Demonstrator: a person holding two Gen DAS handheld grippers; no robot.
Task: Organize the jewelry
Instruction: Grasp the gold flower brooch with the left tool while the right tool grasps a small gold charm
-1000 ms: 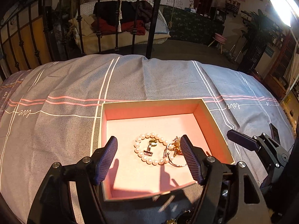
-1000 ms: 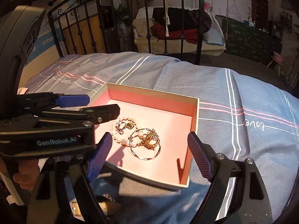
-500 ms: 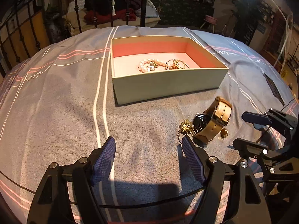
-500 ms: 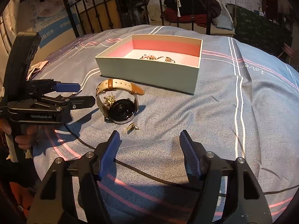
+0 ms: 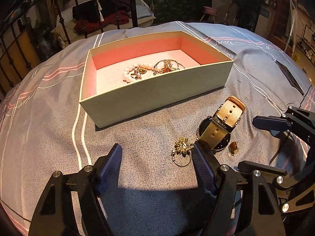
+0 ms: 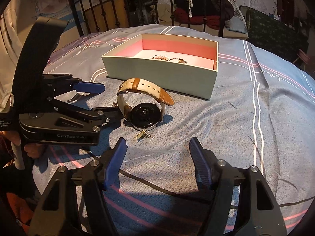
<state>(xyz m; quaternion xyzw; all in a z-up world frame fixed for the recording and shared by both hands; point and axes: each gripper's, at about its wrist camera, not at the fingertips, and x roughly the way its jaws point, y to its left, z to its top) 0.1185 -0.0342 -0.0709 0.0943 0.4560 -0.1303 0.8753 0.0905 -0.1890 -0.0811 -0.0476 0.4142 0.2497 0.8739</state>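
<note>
A pale box [image 5: 157,96] with a pink lining sits on the bedspread and holds a pearl bracelet [image 5: 129,72] and gold hoop earrings [image 5: 167,66]. In front of it lie a watch [image 5: 216,129] with a tan strap, a gold flower hoop earring [image 5: 182,151] and a small gold stud [image 5: 233,147]. My left gripper [image 5: 155,163] is open and empty over bare cloth, its right finger beside the flower earring. My right gripper [image 6: 157,161] is open and empty, just short of the stud [image 6: 144,134] and watch [image 6: 144,114]. The left gripper [image 6: 102,102] reaches in beside the watch; the box [image 6: 163,72] lies beyond.
The grey bedspread [image 5: 49,118] has white and pink stripes. A black iron bed frame [image 6: 220,4] stands behind the box, with a pile of clothes beyond it. A dark flat object [image 5: 289,76] lies at the far right. A hand [image 6: 13,137] holds the left gripper.
Both grippers have pulled back from above the box and sunk to the bedspread in front of it. The watch and loose earrings came into view. The right jaws narrowed a little.
</note>
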